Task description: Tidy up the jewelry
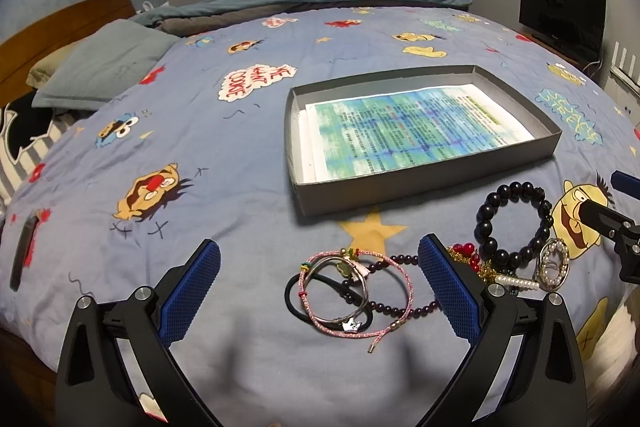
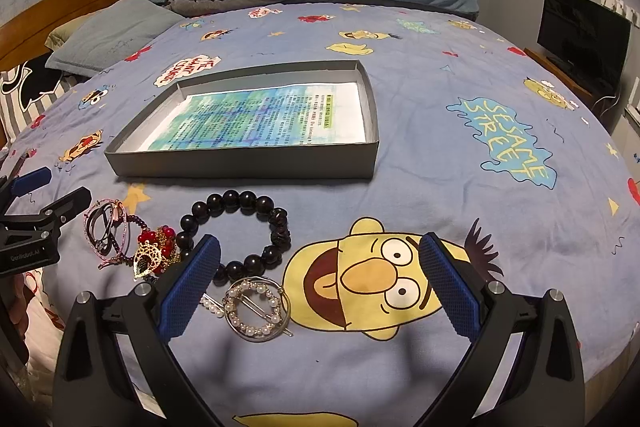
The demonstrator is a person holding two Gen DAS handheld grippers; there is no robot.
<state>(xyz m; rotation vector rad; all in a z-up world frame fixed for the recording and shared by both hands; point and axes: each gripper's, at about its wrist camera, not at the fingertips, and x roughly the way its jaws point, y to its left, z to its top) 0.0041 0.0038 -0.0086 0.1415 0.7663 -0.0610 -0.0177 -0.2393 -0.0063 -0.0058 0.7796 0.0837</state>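
Nothing has gone into the grey tray (image 1: pixel 420 187) yet, so this looks like the very start of the sorting: its only content is a printed sheet (image 1: pixel 416 131) lying flat on the bottom, and all the jewelry lies on the blue cartoon bedspread (image 1: pixel 200 131) just in front of the tray's near wall. The left gripper (image 1: pixel 320 291) hangs low over the bed with its 2 blue-padded fingers spread wide and nothing between them but cloth and trinkets; framed in that gap is a tangle made of a pink cord bracelet (image 1: pixel 396 303), a black hair tie (image 1: pixel 296 301), a thin metal bangle and part of a dark bead strand, all overlapping. The right gripper (image 2: pixel 320 287) is likewise fully spread and empty, with the pearl hair clip (image 2: pixel 256 309) just inside its left finger and the black bead bracelet (image 2: pixel 240 227) a little farther out, near the red and gold piece (image 2: pixel 154 247). My reading is that the first pick is being lined up. For the left side, the next move calls for dropping onto 1 strand of the tangle and closing on it cleanly, since the loops cross and may drag each other along. For the right, the clip lies flat on soft fabric, so the fingers would need to press in around its rim, then carry it over the tray wall
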